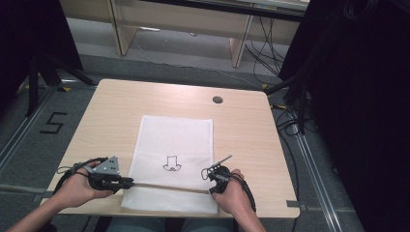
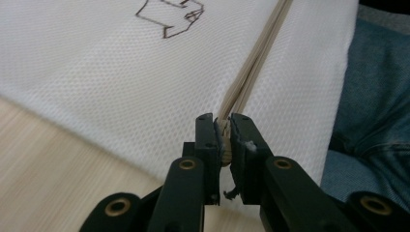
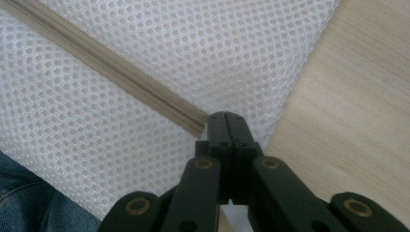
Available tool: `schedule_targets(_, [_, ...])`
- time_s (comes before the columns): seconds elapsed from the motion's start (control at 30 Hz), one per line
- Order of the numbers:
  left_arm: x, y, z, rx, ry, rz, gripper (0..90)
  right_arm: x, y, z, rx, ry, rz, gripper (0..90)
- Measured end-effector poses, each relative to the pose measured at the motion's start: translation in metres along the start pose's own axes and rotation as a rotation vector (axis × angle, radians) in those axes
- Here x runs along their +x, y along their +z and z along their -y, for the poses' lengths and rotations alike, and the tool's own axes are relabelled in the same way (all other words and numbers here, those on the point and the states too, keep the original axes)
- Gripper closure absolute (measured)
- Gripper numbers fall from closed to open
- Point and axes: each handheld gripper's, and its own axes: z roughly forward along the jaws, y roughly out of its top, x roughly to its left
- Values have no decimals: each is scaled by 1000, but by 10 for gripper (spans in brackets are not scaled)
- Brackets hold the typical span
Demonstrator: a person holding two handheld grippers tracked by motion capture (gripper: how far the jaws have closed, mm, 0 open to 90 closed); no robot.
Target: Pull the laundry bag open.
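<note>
Clearly, a white mesh bag (image 1: 175, 159) is laid flat on the near half of the wooden table (image 1: 116, 111), with a beige zipper (image 1: 164, 186) running crosswise near its front edge. The zipper's long axis is stretched from one gripper to the other. Its left end is pinched in the left gripper (image 2: 223, 133), jaws clamped on the tape. The right gripper (image 3: 226, 118) is pressed together at the zipper's right end; whether fabric or a pull is caught there cannot be told. Beyond the table, grey floor and wooden furniture legs (image 1: 123, 34) are seen.
</note>
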Motion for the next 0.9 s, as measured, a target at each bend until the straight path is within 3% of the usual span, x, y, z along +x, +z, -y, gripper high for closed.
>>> schedule_targets(0.2, [9, -11, 16, 2, -38, -34, 818, 0, 0, 0, -1, -9, -1, 900])
schedule_targets(0.27, [10, -13, 21, -12, -71, -16, 818, -1, 1, 0, -9, -10, 2, 900])
schedule_targets(0.4, [9, -9, 25, -4, -73, -25, 818, -1, 0, 0, -1, -11, 2, 900])
schedule_targets(0.5, [11, -7, 24, 11, -41, -37, 817, 0, 0, 0, 1, 4, 4, 900])
schedule_targets(0.53, [10, -6, 25, 13, -69, -34, 817, 0, 0, 0, -2, 0, 6, 900])
schedule_targets(0.67, [11, -2, 25, 20, -82, -42, 817, 1, -1, 0, 1, 14, 7, 900])
schedule_targets(0.77, [12, 0, 26, 34, -81, -43, 816, -2, 2, 0, -23, -41, 16, 900])
schedule_targets(0.83, [14, 1, 25, 50, -64, -58, 815, -1, 2, 0, -26, -43, 25, 900])
schedule_targets(0.9, [15, 2, 24, 46, -72, -77, 814, 0, 1, 0, -38, -49, 27, 900])
